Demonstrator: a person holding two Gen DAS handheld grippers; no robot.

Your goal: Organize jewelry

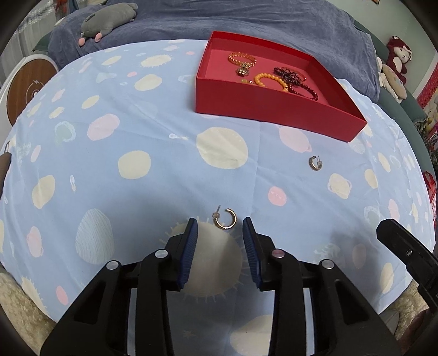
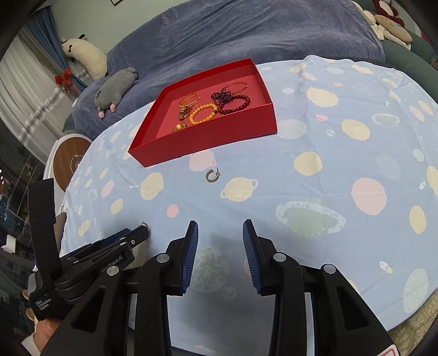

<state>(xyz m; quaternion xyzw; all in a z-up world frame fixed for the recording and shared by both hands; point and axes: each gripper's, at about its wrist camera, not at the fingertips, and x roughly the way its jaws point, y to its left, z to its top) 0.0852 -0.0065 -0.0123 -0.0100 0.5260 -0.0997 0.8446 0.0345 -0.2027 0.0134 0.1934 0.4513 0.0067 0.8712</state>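
A gold hoop earring (image 1: 225, 219) lies on the blue planet-print cloth (image 1: 137, 123), just between the tips of my left gripper (image 1: 219, 223). The blue pads stand apart on either side and do not touch it. A silver hoop earring (image 1: 315, 163) lies further right, in front of the red box (image 1: 273, 109). The box holds orange, gold and dark red bead bracelets (image 1: 269, 79). In the right wrist view my right gripper (image 2: 220, 224) hovers open over bare cloth, with the silver earring (image 2: 212, 175) ahead of it and the red box (image 2: 208, 137) behind that.
A blue-covered sofa (image 1: 246, 24) with a grey plush toy (image 1: 109, 22) runs behind the table. A round wooden-topped stand (image 1: 27, 90) sits off the left edge. More plush toys (image 1: 397, 60) lie at the far right. The left gripper's body (image 2: 109, 246) shows at lower left of the right view.
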